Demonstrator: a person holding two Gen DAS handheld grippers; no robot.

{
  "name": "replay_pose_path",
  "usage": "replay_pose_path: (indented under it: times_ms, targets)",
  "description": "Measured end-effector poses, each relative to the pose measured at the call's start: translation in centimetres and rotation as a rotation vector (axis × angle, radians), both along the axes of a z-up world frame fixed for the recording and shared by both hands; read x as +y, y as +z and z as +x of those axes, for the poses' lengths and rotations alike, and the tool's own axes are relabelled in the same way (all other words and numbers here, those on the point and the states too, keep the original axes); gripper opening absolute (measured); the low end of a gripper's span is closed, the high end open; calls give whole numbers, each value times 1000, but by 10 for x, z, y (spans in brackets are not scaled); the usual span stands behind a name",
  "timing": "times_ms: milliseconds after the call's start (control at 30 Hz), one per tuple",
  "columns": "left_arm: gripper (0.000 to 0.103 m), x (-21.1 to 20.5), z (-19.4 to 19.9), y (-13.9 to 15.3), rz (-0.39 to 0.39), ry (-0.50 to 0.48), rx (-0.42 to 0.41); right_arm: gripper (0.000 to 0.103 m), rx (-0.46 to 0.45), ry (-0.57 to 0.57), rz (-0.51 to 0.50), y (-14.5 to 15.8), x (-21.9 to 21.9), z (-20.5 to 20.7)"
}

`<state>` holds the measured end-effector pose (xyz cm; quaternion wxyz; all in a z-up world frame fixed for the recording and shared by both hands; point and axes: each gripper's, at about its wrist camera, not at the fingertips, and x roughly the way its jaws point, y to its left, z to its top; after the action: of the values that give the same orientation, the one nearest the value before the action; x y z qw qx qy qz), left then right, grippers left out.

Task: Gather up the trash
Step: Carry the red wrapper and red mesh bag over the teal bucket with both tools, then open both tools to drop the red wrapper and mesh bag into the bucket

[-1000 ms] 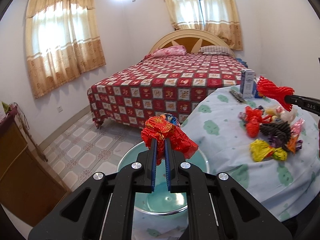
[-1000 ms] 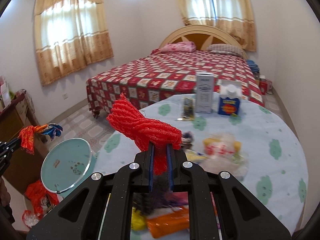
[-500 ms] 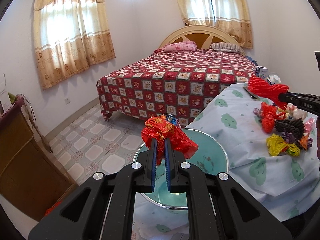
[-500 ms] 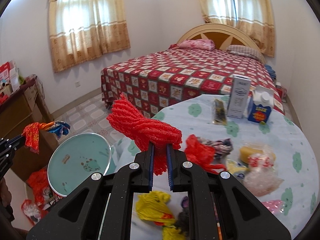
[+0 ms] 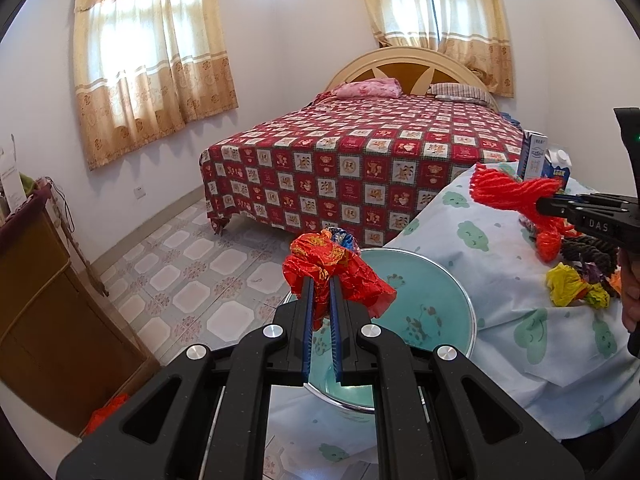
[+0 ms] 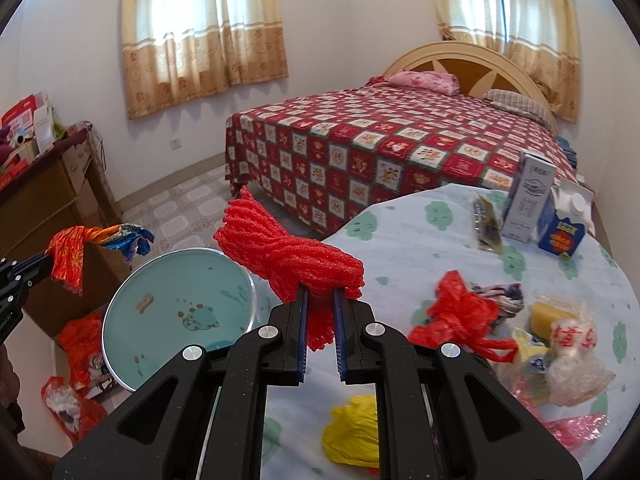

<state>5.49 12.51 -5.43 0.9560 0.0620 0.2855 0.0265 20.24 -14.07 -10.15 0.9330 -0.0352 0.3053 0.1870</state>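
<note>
Bedroom with white walls, tan curtains and a bed [image 5: 360,152] under a red checked cover; in front of it a round desk [image 6: 420,248] wears a pale cloth printed with green shapes. Left tongs [image 5: 321,280] are clamped on a crumpled red foil wrapper [image 5: 332,264], held in the air above a teal basin [image 5: 424,308] that sits just beside the desk's edge. Right tongs [image 6: 320,292] are clamped on a bundle of red foam netting [image 6: 288,248], held over the desk's near edge, with the basin lower and to its left. More trash lies on the desk: a red plastic bag [image 6: 460,320], a yellow bag [image 6: 352,436], clear wrappers [image 6: 576,364]. Farther back stand a white carton [image 6: 530,200] and a blue carton [image 6: 564,224]. A wooden cabinet [image 5: 44,312] lines the left wall, red bags [image 6: 80,344] on the floor beside it.
</note>
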Motion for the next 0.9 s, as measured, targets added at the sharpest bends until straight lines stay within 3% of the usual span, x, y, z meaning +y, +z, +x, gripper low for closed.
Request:
replay_pose_path:
  times_ms: [900]
  targets:
    - [8,22,4,-10,-22,38,18,12,11,96,-41,-11,42,0]
